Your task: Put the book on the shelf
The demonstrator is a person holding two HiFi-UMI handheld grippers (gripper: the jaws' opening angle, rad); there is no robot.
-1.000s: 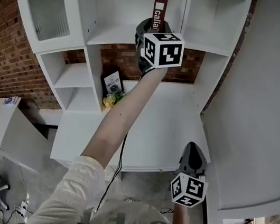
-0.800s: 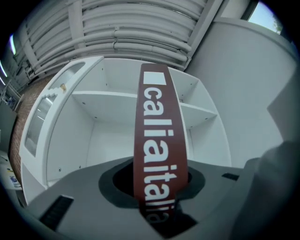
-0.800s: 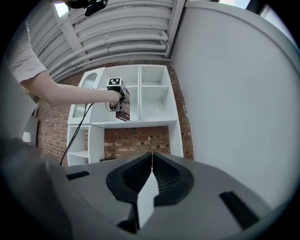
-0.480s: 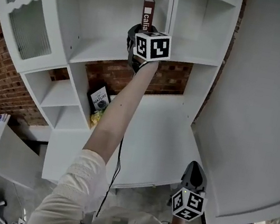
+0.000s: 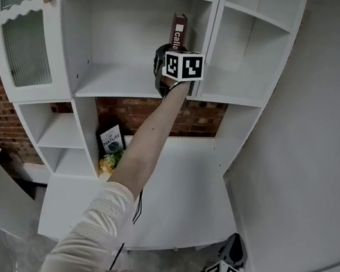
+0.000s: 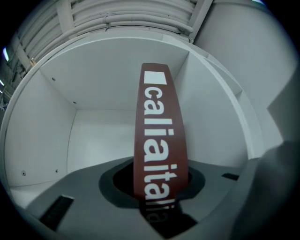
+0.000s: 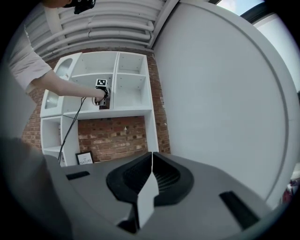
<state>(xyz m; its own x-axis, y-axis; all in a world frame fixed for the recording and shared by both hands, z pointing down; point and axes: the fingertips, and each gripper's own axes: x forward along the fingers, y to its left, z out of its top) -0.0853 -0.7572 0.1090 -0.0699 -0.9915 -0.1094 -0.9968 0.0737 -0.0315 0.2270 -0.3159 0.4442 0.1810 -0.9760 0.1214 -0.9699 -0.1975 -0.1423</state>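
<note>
A dark red book (image 5: 178, 30) with white spine lettering stands upright inside a compartment of the white shelf unit (image 5: 121, 81), close to the compartment's right wall. My left gripper (image 5: 173, 54) is raised on an outstretched arm and is shut on the book's lower end. In the left gripper view the spine (image 6: 158, 136) runs up from between the jaws of the left gripper (image 6: 157, 190) into the compartment. Whether the book's foot rests on the board is hidden. My right gripper (image 5: 234, 244) hangs low at the bottom right. Its jaws are shut on nothing at the right gripper (image 7: 151, 171).
Lower in the unit, against a brick back wall (image 5: 193, 116), stand a small framed print (image 5: 111, 139) and yellow flowers (image 5: 108, 163). A ribbed glass door (image 5: 20, 27) is at upper left. A big white curved wall (image 5: 328, 127) fills the right. A cable (image 5: 138, 205) trails along the left arm.
The left gripper has carried the book further into the shelf compartment, toward its right wall. The right gripper has sunk lower in the head view.
</note>
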